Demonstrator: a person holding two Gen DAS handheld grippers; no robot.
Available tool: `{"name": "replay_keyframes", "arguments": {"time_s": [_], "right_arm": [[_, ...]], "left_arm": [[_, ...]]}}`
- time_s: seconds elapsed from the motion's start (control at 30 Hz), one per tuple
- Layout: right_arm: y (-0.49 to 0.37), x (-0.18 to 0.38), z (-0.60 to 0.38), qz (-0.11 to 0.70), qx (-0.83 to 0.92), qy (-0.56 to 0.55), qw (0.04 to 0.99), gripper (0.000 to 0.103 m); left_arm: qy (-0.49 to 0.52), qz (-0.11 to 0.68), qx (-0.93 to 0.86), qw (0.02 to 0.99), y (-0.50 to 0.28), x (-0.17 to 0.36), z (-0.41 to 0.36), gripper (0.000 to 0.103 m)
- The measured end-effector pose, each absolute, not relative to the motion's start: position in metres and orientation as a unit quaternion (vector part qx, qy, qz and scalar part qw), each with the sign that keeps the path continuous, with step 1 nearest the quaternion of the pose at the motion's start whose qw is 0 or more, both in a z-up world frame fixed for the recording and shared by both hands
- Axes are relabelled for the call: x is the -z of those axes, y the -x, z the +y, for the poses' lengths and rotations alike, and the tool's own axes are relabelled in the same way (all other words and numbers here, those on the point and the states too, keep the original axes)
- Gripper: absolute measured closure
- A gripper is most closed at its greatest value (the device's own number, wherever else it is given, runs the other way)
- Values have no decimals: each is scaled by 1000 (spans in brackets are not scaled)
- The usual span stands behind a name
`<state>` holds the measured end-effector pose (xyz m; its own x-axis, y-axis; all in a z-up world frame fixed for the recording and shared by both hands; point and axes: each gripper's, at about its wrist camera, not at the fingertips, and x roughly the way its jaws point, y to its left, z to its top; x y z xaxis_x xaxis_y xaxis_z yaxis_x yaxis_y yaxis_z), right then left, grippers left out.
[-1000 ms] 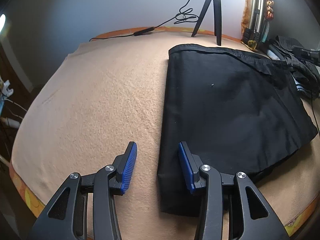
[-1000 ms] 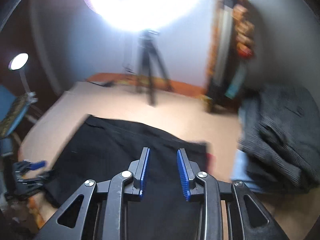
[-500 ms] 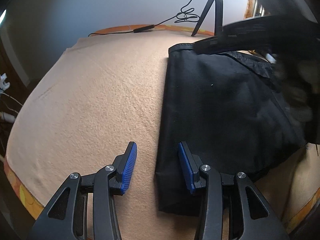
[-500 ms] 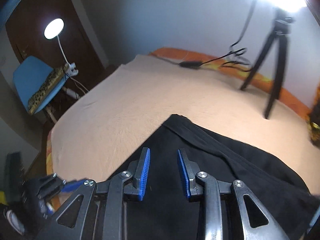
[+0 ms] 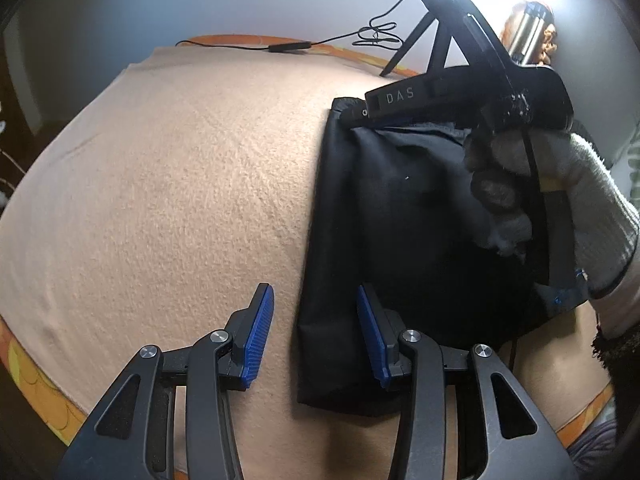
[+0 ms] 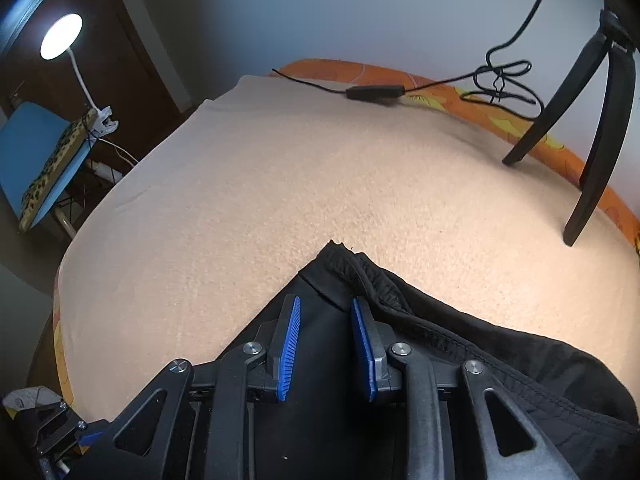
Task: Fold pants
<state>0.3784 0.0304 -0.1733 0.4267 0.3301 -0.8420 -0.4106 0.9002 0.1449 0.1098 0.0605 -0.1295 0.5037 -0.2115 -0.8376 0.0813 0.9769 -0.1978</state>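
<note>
Left wrist view shows the pants lying folded on the blanket, their near corner between the released pads of the left gripper. The right gripper is closing over the far waistband corner, nothing pinched yet. Risk: its jaws may catch only the top layer, so the fold would split when lifted. Both grippers tilt steeply down; a gloved hand holds the right one
</note>
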Motion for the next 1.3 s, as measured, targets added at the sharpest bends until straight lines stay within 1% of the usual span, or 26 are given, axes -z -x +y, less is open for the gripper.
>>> {"name": "replay_keyframes", "arguments": {"time_s": [0.13,0.2,0.33,0.37,0.4,0.73,0.87,0.93,1.13,1.23,1.3], "right_arm": [[-380,169,30,497,-216,39,840,76],[-379,163,31,504,-213,29,836,69],[-370,152,40,522,-215,24,825,58],[-368,151,43,528,-214,25,822,50],[-366,151,47,533,-211,26,819,48],[-363,161,84,575,-171,80,796,48],[-363,170,97,586,-152,125,786,48],[-363,171,99,589,-146,127,784,48],[-364,172,94,588,-143,131,785,62],[-362,170,90,585,-151,121,787,74],[-358,167,88,582,-160,111,790,87]], "left_arm": [[80,494,85,862,-111,129,62,61],[86,495,85,861,-111,129,63,61],[87,493,86,862,-109,128,63,61],[91,493,87,861,-108,128,64,61],[97,493,89,860,-108,128,65,61],[148,493,96,852,-109,127,80,61],[157,493,98,850,-110,126,83,61],[155,494,99,850,-110,126,84,61],[133,490,91,856,-108,122,78,61],[120,490,88,859,-109,121,75,61],[115,491,89,859,-110,122,72,60]]}}
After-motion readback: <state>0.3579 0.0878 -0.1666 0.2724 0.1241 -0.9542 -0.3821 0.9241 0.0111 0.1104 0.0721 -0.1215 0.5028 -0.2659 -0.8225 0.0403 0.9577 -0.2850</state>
